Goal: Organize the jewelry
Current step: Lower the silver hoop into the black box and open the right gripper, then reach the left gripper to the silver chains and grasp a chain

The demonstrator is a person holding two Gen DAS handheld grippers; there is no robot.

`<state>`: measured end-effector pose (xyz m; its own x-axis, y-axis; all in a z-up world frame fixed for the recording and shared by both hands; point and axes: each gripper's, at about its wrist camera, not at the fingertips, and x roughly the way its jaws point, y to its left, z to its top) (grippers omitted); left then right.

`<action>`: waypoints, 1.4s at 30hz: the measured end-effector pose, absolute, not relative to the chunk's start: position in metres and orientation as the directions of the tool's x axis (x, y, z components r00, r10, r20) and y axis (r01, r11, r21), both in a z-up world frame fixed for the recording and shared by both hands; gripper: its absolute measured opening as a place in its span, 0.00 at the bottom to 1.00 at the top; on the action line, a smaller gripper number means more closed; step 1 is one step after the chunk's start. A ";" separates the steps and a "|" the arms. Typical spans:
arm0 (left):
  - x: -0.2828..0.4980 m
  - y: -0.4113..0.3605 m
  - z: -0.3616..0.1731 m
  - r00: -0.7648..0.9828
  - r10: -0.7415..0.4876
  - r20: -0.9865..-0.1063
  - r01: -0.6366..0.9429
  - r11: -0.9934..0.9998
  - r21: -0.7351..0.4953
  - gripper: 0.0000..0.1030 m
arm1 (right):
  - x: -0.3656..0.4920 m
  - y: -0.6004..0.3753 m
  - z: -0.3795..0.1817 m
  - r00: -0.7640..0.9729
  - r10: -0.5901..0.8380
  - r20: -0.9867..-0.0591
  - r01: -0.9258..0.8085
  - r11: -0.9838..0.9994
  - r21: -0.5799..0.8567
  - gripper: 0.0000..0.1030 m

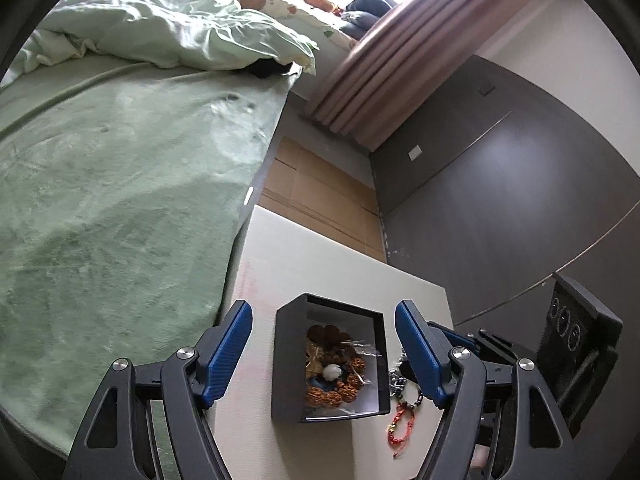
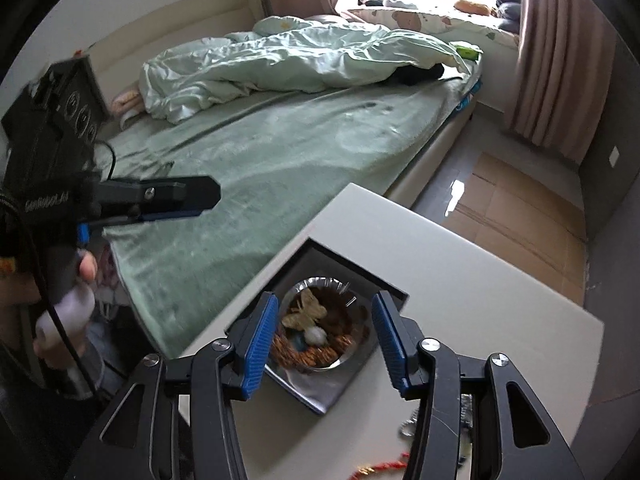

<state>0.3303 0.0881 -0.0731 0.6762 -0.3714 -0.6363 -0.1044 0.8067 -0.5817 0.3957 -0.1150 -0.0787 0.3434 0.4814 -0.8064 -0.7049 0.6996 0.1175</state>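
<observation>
Open black box (image 1: 288, 364) holds brown bead bracelet (image 1: 334, 368); red bracelet (image 1: 398, 426) beside.

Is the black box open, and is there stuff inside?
Open and not empty: the black box has no lid on it, and a brown beaded bracelet and a small white piece lie inside.

The box (image 1: 330, 356) stands on the bench (image 1: 320, 252), near the bench's front part. In the box lies a bracelet of big beads (image 1: 334, 364), coiled, with a small round piece (image 1: 332, 372) on top of it. To the right of the box, on the bench, lie a bead string (image 1: 396, 380) and, nearer to the camera, a knotted cord bracelet (image 1: 398, 424) (both just beside the box wall, outside it). The bed (image 1: 120, 200) is to the left of the bench, and a crumpled duvet (image 1: 160, 28) lies on its far part. Behind the bench, cardboard (image 1: 320, 184) lies on the floor. The curtain (image 1: 384, 80) hangs further behind.
</observation>
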 end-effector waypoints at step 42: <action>0.368 -0.116 -0.100 0.393 -0.431 -0.813 0.348 0.888 -0.302 0.48 | 0.343 -0.325 -0.149 0.587 0.440 -0.680 -0.054 0.859 0.510 0.72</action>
